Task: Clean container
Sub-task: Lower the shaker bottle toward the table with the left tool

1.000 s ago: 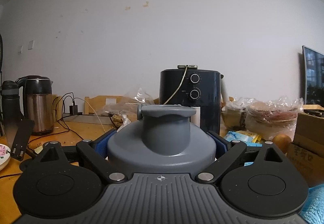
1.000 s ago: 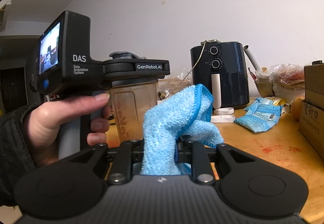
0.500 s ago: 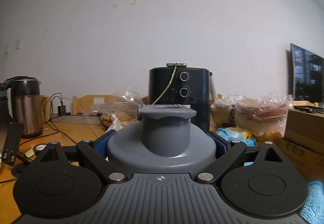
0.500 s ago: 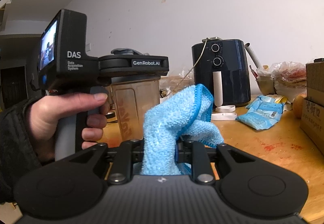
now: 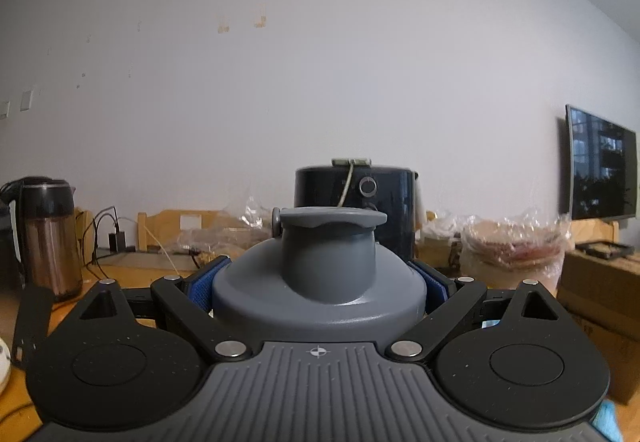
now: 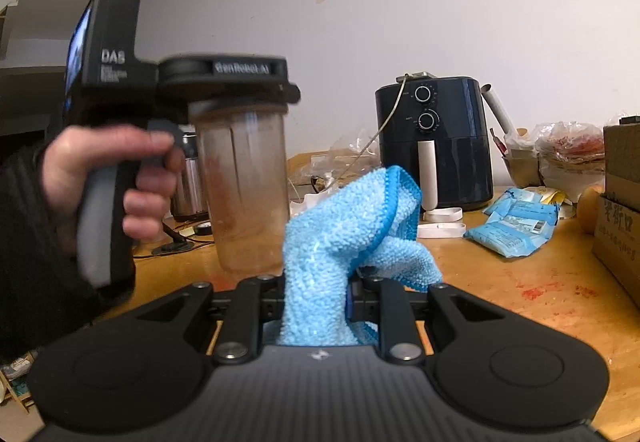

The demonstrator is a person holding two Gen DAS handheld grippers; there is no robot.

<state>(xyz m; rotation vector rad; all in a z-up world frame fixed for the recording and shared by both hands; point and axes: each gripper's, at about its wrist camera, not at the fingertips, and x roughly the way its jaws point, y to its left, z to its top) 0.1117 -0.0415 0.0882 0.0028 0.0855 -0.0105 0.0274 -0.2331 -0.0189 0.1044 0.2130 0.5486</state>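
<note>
My left gripper (image 5: 320, 294) is shut on the container's grey lid (image 5: 328, 242), its blue pads (image 5: 206, 282) pressing both sides. In the right wrist view a hand (image 6: 104, 170) holds the left gripper (image 6: 224, 82) up, and the clear, brown-stained container (image 6: 244, 194) hangs from it above the wooden table (image 6: 520, 282). My right gripper (image 6: 316, 302) is shut on a bunched blue cloth (image 6: 348, 226). The cloth stands just right of the container's lower half and close to it; whether they touch is unclear.
A dark air fryer (image 6: 436, 146) stands at the back of the table, blue packets (image 6: 516, 222) and a cardboard box (image 6: 620, 210) to its right. A steel kettle (image 5: 48, 238) with cables sits at the left. Bagged food (image 5: 516, 246) and a screen (image 5: 600, 166) are at the right.
The left gripper has lifted the container higher and brought it rightward, closer to the cloth. The right gripper still holds the cloth in the same place.
</note>
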